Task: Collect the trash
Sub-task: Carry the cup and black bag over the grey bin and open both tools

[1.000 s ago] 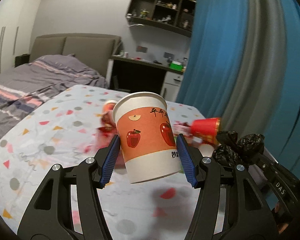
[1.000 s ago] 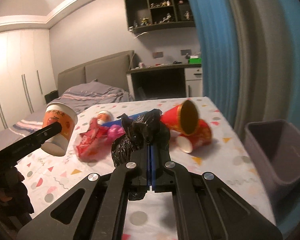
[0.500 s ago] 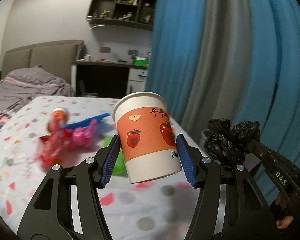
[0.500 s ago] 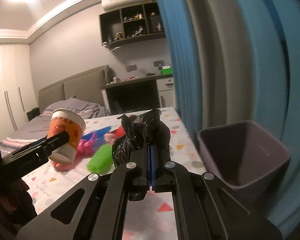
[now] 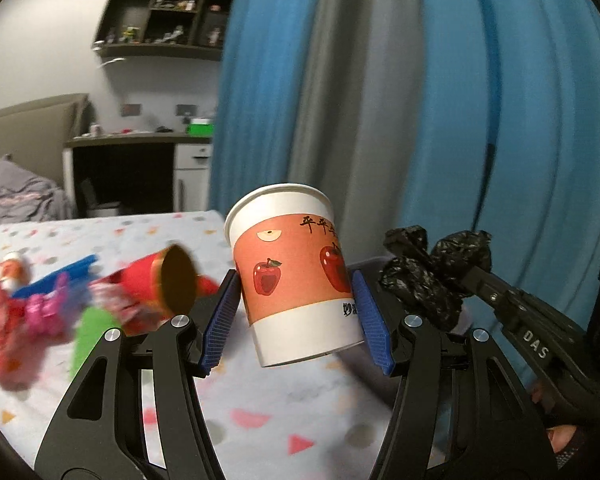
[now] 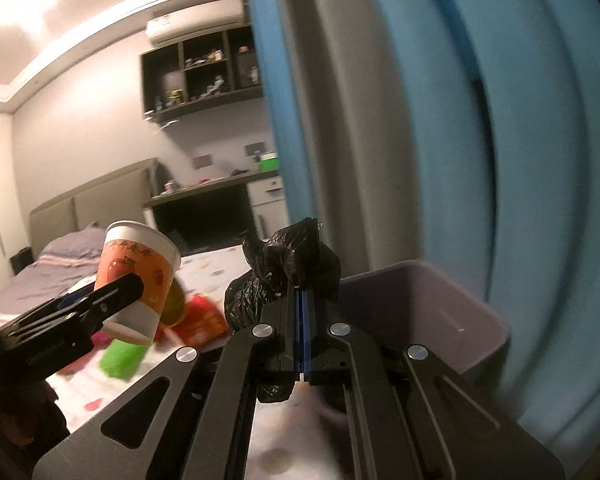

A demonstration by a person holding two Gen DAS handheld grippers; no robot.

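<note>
We hold two pieces of trash in the air at once, and this is where the trouble can come from. The left gripper (image 5: 296,300) is clamped on the paper cup (image 5: 294,268) with the apple print, its blue pads pressing the two sides of the wall; the cup is thin and tapered, so too much squeeze may crush it, and too little may let it slide down and out. The right gripper (image 6: 301,312) has its jaws pressed together on the knot of the black plastic bag (image 6: 286,268), which hangs just over the near rim of the grey bin (image 6: 432,304). If we let the bag go too early it may fall on the table and not inside, and the two grippers are near each other, so one may knock the other's load. The table (image 5: 260,420) has a pale cloth with small coloured shapes, and more trash lies on it: a red cup (image 5: 160,284) on its side and some red, pink and green wrappers, which are too blurred to name. Behind are a blue and grey curtain (image 5: 380,100), a bed, a dark desk and wall shelves.
</note>
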